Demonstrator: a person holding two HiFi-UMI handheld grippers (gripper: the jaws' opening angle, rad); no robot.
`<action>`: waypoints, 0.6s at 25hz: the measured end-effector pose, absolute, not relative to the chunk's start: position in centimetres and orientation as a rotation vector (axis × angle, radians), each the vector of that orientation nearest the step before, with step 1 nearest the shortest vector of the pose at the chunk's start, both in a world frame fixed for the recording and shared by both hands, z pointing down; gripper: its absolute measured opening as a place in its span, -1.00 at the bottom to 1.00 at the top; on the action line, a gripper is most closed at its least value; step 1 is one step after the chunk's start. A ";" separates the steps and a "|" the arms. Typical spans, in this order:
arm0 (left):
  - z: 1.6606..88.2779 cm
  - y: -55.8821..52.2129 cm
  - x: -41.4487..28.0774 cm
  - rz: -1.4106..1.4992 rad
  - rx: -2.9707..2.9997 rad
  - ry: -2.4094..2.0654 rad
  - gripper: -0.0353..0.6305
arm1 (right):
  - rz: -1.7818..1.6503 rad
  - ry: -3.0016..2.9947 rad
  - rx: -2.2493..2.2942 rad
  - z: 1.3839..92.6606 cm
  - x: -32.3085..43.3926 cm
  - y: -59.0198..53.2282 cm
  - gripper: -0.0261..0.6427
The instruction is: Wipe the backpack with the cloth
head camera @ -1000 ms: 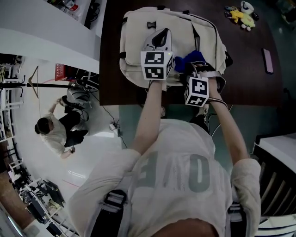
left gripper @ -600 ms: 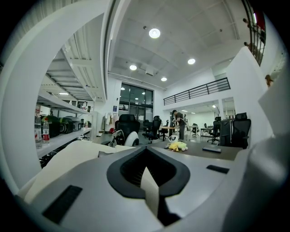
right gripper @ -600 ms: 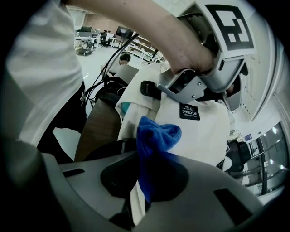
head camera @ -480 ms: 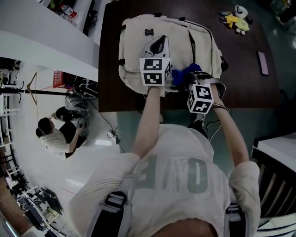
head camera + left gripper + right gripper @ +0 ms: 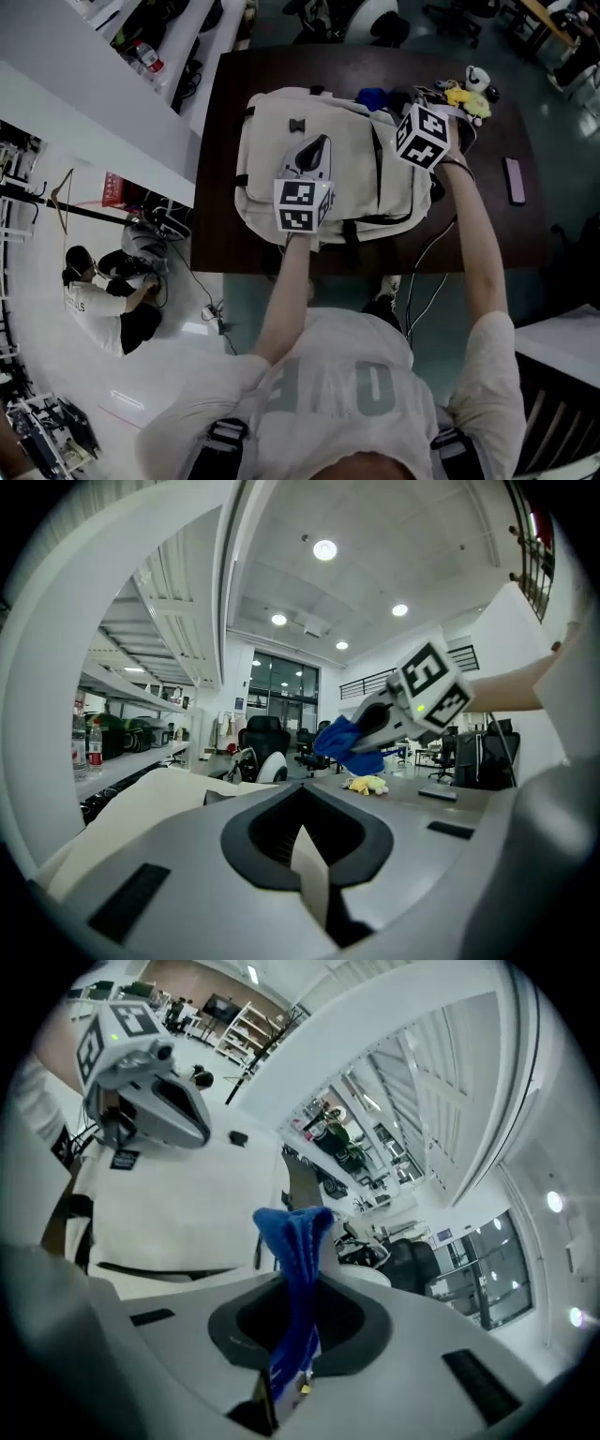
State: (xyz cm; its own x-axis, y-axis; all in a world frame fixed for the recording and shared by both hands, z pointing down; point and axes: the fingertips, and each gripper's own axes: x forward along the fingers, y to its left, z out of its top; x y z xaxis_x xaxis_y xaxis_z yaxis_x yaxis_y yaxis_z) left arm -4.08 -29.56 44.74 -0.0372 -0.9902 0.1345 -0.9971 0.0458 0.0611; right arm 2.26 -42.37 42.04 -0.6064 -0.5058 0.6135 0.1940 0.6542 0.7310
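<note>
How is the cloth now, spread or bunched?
Bunched. The right gripper view shows the cloth pinched in narrow folds between the shut right tongs, sticking out as a wad, not laid flat on the backpack.

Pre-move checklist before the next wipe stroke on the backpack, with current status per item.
1. Cloth gripped: ok. Right gripper jaws are shut on the blue cloth.
2. Cloth touching backpack: not ok. It hangs clear near the far edge.
3. Left gripper shut: ok. Whether it pins the backpack: cannot tell.
4. Backpack lying flat on table: ok.
5. Clutter off backpack: ok. The yellow toy lies apart from it.
</note>
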 end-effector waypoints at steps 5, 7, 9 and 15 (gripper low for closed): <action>44.3 -29.9 -4.4 0.033 2.065 -2.178 -0.88 | -0.949 -1.896 0.233 47.4 1.5 -46.5 -0.79; 44.3 -29.8 -4.4 0.037 2.066 -2.186 -0.88 | -0.857 -1.923 0.200 50.3 1.2 -45.8 -0.79; 44.2 -29.6 -4.4 0.042 2.064 -2.188 -0.88 | -0.801 -1.937 0.164 52.9 1.0 -44.4 -0.79; 44.0 -29.8 -4.4 0.047 2.070 -2.197 -0.88 | -0.851 -1.909 0.146 54.5 1.6 -43.4 -0.79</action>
State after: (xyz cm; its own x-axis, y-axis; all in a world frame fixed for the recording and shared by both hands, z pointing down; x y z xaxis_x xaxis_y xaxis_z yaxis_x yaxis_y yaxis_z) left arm -4.36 -29.79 44.01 -0.0562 -0.9923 0.1103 -0.9961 0.0632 0.0614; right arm 1.65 -43.36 54.52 -0.4936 -0.4467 0.7462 0.2560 0.7454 0.6155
